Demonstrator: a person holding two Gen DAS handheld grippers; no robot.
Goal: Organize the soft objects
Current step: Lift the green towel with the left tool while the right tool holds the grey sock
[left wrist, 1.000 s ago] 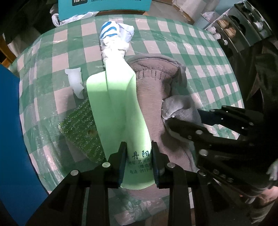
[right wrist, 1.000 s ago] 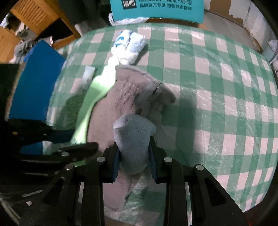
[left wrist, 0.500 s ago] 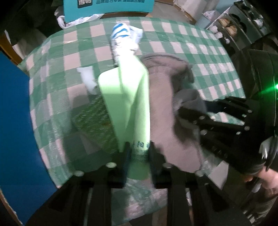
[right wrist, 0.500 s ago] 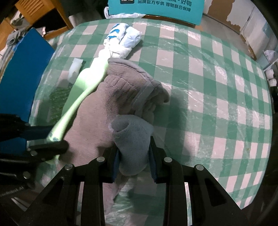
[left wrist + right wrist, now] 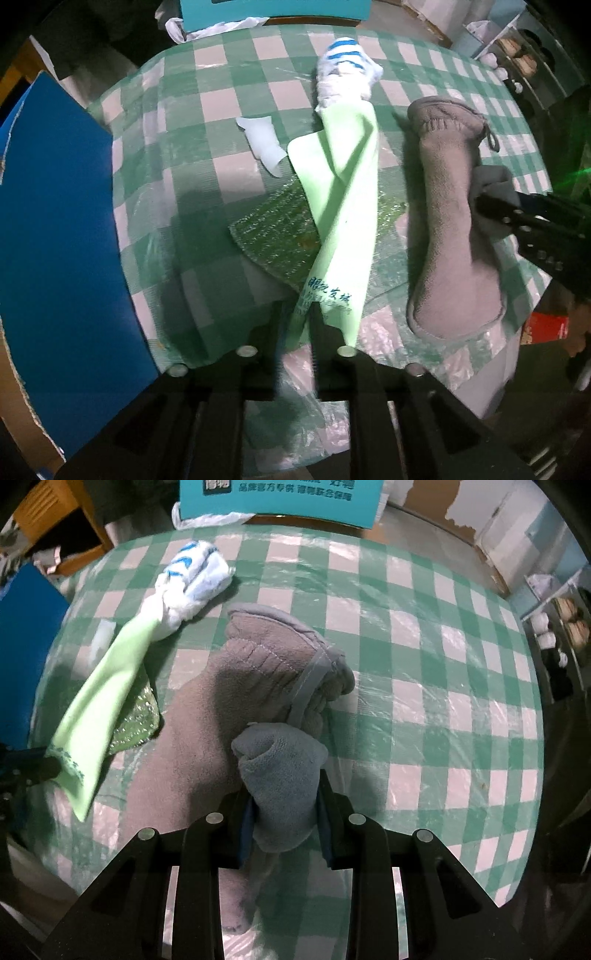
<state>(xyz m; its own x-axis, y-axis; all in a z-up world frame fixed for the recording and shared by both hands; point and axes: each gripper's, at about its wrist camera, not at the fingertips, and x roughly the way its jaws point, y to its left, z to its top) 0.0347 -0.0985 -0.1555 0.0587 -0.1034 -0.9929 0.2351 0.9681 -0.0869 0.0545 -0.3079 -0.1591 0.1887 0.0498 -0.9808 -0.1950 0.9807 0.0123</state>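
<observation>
On the green-checked tablecloth, left gripper, jaws just reopened, pinches the light-green cloth; at 3 o'clock, right gripper clamps the grey fleece sock.

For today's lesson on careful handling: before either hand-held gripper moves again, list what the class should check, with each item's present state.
1. Left hand-held gripper has the light green cloth between its fingers: ok, though its jaws have just been opening.
2. Right hand-held gripper clamps the grey sock: ok.
3. Green cloth free of the blue-striped white bundle: not ok, its far end reaches the bundle.
4. Grey sock clear of the brown fleece glove: cannot tell.
5. Green sparkly pad uncovered: not ok, the cloth crosses it.
</observation>
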